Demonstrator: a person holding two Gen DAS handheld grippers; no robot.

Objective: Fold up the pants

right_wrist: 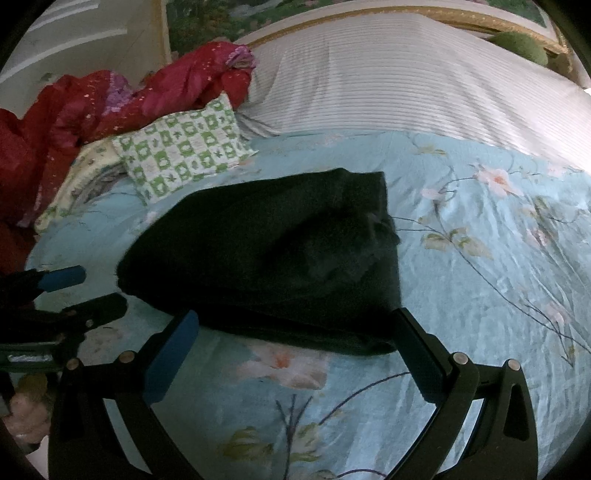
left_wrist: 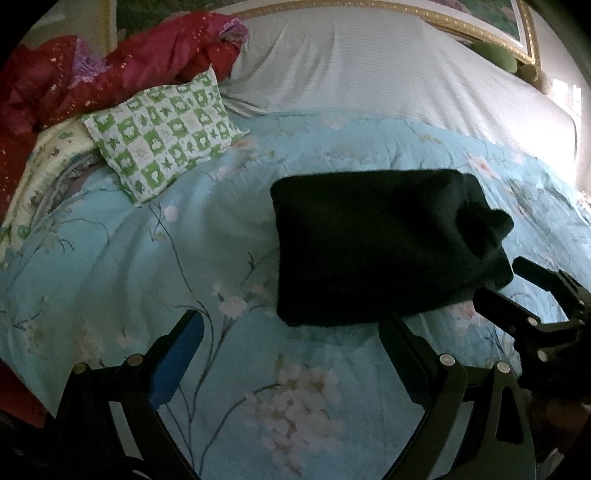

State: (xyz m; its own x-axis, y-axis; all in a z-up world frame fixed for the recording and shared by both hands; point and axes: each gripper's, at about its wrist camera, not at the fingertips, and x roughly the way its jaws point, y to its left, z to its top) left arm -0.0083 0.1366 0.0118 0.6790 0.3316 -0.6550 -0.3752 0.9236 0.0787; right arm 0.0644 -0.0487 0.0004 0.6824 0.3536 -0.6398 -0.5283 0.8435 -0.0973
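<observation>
Both hand-held grippers: we are holding the left hand-held gripper [left_wrist: 291, 354] and right hand-held gripper [right_wrist: 295, 350] spread wide, gripping nothing.
Pants [right_wrist: 266, 258]: lying folded compactly on the quilt [left_wrist: 110, 258], apparently finished.

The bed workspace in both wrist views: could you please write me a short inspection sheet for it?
Surface: light blue floral quilt over a striped white sheet.
Job's things: dark pants, folded into a compact block on the quilt.
Clutter: green checked pillow, red garment, both at the far left of the bed.
Grippers: left gripper open, holding nothing; right gripper open, fingers beside the pants' near edge.
Cables: nothing seen.
Surroundings: gold-framed headboard, green object beside it.
</observation>
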